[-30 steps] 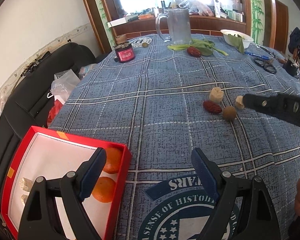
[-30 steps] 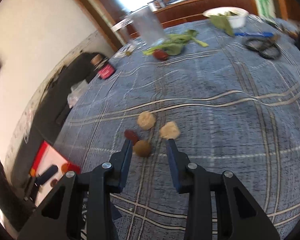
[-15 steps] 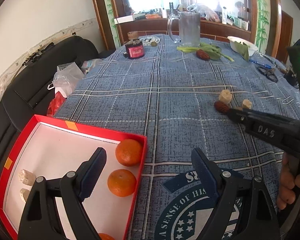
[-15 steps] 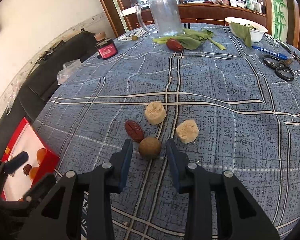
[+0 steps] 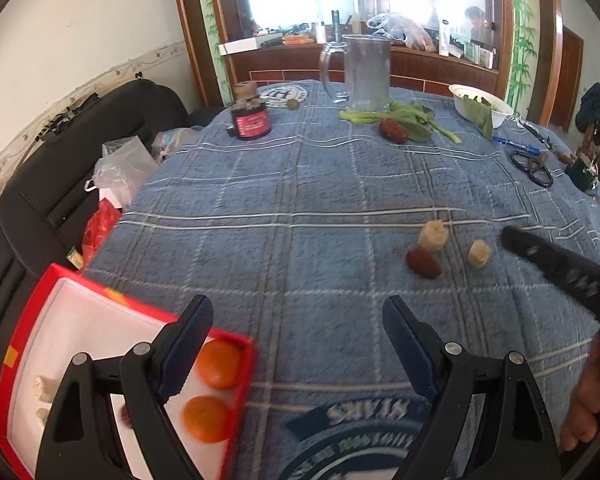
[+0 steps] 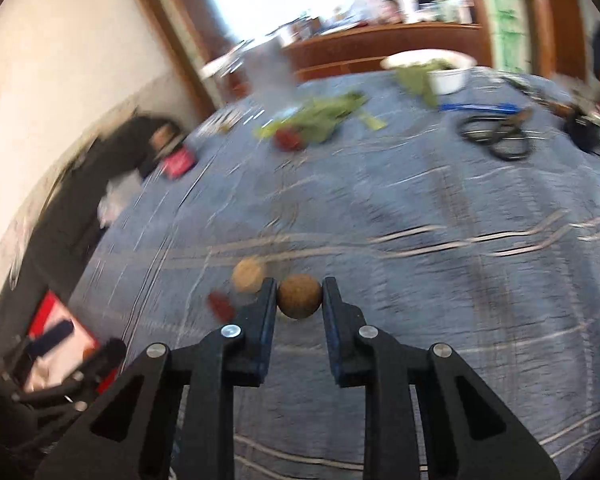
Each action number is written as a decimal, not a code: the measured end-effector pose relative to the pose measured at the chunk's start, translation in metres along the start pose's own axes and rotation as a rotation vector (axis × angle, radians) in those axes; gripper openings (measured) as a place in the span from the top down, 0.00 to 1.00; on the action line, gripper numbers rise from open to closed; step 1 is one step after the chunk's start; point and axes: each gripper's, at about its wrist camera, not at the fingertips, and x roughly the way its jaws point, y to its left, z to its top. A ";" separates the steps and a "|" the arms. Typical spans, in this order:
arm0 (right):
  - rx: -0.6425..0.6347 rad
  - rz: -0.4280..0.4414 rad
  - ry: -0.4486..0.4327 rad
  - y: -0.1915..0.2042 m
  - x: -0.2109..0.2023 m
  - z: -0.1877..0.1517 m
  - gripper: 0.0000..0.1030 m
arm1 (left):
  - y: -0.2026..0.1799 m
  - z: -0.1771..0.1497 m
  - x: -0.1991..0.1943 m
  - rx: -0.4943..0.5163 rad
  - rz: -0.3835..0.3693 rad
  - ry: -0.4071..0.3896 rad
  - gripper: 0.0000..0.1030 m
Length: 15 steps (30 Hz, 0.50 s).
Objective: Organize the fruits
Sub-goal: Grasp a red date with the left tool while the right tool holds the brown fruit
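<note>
Sitting between the two fingertips of the right gripper (image 6: 299,295) is the small brown round fruit (image 6: 299,295), and both pads are pressing on its sides, so the grip seems firm. The view is blurring, and I judge the fruit is being carried off the blue checked tablecloth (image 5: 300,208). A red date (image 5: 422,263) and two pale pieces (image 5: 433,236) are lying there just beside each other. The left gripper (image 5: 298,344) is hanging wide open and empty above the corner of the red box (image 5: 246,376), where two oranges (image 5: 219,364) are lying. The next move, I think, is asking for a carry to that box and a gentle release.
</note>
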 end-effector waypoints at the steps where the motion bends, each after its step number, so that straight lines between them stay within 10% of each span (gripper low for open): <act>1: 0.019 -0.009 -0.009 -0.005 -0.002 0.001 0.76 | -0.004 0.002 0.003 -0.003 -0.008 0.004 0.16; 15: 0.118 0.003 -0.023 -0.023 -0.006 0.006 0.76 | -0.054 0.017 0.040 -0.026 -0.052 0.066 0.16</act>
